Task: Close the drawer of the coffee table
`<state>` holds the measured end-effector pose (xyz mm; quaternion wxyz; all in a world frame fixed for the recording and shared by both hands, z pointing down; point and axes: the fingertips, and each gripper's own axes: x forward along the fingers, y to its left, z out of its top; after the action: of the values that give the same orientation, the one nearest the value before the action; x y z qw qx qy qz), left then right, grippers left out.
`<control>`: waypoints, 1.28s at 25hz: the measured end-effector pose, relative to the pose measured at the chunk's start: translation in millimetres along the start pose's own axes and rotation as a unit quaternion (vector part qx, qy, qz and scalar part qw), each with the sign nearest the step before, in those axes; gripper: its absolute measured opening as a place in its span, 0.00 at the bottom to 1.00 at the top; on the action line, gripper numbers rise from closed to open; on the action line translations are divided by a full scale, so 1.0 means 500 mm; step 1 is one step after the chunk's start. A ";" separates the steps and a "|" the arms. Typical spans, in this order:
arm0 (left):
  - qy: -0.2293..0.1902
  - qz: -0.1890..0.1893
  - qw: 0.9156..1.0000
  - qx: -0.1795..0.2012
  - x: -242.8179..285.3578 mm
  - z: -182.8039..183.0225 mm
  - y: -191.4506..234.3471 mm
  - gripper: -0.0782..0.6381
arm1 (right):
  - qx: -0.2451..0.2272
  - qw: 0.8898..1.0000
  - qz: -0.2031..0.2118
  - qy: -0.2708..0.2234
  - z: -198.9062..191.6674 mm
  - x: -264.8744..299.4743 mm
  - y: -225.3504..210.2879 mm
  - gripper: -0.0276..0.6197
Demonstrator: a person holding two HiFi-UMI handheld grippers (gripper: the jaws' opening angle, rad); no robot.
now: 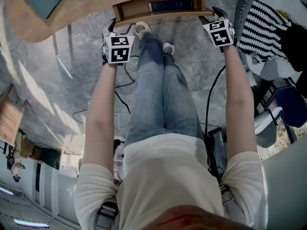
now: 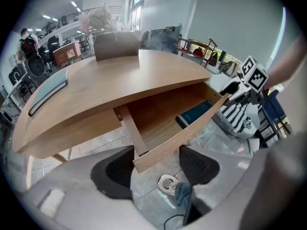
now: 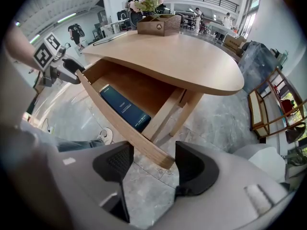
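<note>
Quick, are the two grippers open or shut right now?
Left gripper: open, drawer corner between its jaws.
Right gripper: open, drawer's other corner between its jaws.

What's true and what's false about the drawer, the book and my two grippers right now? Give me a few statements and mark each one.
1. The drawer is fully shut. False: it stands open.
2. A dark blue book lies inside the drawer. True.
3. The left gripper is clamped on the book. False: its jaws are open at one end of the drawer's front.
4. The right gripper has open jaws at the other end. True.
</note>
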<state>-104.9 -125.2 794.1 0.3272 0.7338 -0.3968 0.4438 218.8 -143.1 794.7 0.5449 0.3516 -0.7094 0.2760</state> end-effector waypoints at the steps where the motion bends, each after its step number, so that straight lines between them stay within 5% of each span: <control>1: -0.002 0.001 1.000 0.001 0.001 0.003 0.002 0.52 | 0.001 1.000 -0.001 -0.001 0.003 0.000 -0.002 0.46; 17: -0.026 0.014 1.000 -0.005 0.018 0.066 0.044 0.53 | 0.007 1.000 -0.013 -0.013 0.067 0.012 -0.043 0.46; 32: -0.054 0.025 0.995 -0.077 0.024 0.100 0.067 0.54 | 0.014 0.999 -0.022 -0.026 0.101 0.023 -0.075 0.47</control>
<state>-111.1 -186.4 789.8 0.3493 0.7195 -0.4650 0.3796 217.8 -207.0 793.4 0.5271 0.3824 -0.7113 0.2646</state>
